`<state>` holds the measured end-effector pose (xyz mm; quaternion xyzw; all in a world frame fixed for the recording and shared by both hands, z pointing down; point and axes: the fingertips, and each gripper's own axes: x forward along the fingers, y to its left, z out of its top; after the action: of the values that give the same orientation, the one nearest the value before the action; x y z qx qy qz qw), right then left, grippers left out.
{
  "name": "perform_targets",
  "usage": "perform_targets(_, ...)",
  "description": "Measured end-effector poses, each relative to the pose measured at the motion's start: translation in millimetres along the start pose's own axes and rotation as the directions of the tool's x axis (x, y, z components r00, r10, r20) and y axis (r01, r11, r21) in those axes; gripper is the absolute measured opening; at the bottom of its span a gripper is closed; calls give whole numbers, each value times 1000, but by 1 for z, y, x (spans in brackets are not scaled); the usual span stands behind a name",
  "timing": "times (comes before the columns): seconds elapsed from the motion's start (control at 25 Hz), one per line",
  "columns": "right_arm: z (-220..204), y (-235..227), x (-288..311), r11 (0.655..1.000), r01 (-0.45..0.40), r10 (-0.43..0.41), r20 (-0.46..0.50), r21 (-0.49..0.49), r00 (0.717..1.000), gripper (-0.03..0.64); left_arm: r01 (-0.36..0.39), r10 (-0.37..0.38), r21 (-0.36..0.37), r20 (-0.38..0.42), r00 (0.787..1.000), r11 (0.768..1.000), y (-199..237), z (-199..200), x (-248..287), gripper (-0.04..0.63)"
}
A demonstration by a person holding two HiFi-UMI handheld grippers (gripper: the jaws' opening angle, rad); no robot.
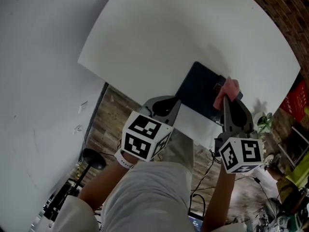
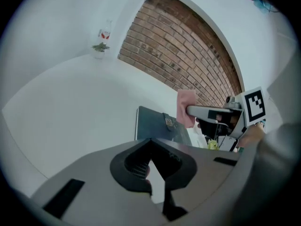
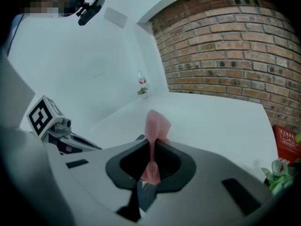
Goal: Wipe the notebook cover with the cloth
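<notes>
Right gripper view: the right gripper (image 3: 151, 142) pinches the pink cloth (image 3: 157, 123), which sticks out past its fingertips, over the notebook (image 1: 198, 88). The left gripper (image 2: 151, 140) has its fingers together, empty.

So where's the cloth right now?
Head view, right of centre: pink cloth pinched in the right gripper, at the right edge of the dark notebook.
</notes>
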<state>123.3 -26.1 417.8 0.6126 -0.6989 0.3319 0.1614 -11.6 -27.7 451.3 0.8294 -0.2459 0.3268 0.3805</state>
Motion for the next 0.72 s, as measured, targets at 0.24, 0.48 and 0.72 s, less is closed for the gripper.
perform_targets(0.24,11,5,-27,999,30,-30,18,-23,999,37,-8,7,17,50,999,1000,-8,18,-21,18)
perform_targets(0.48,-5,13,-33,998,-2,-1,-37,-65,999,37,-5,4,25,58,998,1000,-16,17,-32,18)
perform_targets(0.72,-38,49,-19,992,-95,85,-122,-79,989,36,-17,16,9,65,998,1000,-16,9,-50,18)
